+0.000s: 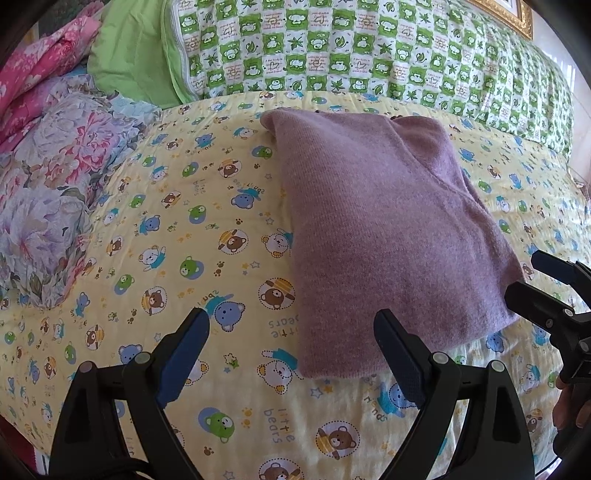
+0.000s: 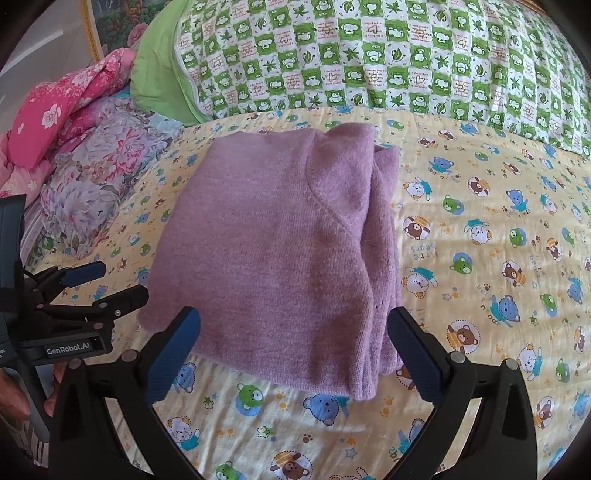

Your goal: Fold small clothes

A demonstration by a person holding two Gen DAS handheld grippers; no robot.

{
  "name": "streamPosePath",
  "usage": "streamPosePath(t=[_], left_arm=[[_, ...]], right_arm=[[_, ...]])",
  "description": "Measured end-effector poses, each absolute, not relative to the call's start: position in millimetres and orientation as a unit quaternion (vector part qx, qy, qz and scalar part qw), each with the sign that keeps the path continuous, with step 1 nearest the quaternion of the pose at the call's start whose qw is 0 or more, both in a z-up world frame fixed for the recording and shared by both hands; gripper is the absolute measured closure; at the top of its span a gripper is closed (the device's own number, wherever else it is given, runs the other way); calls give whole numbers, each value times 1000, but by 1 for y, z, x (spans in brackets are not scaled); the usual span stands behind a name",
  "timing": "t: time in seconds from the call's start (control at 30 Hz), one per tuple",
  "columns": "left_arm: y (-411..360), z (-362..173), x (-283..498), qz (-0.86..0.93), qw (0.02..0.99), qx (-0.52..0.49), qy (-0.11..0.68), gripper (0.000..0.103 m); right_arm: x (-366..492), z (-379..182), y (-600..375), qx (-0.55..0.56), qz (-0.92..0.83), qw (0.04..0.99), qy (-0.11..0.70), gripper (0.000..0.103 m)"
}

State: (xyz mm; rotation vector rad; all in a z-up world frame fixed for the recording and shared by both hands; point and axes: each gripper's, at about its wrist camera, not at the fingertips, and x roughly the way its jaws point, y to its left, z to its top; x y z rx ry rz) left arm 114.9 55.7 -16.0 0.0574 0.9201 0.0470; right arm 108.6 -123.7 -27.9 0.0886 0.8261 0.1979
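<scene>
I have the purple knit garment lying folded into a compact rectangle on the bear-print bed sheet. My left tongs and right tongs both stand apart, holding nothing, hovering just short of its near edge. I judge this fold about finished; next comes squaring edges or setting it aside.

A home bedroom is shown: a bed is covered with a yellow bear-print sheet, a green checked quilt is laid behind, floral bedding is heaped alongside, and a gilt picture frame is hung above.
</scene>
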Motion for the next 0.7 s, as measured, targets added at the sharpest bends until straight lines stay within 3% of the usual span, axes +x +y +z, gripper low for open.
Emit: streamPosePath(t=[0.7], left_arm=[[54,-14,116,18,894,29,446,11]], right_arm=[[113,-27,-128,44,105,908,403,2]])
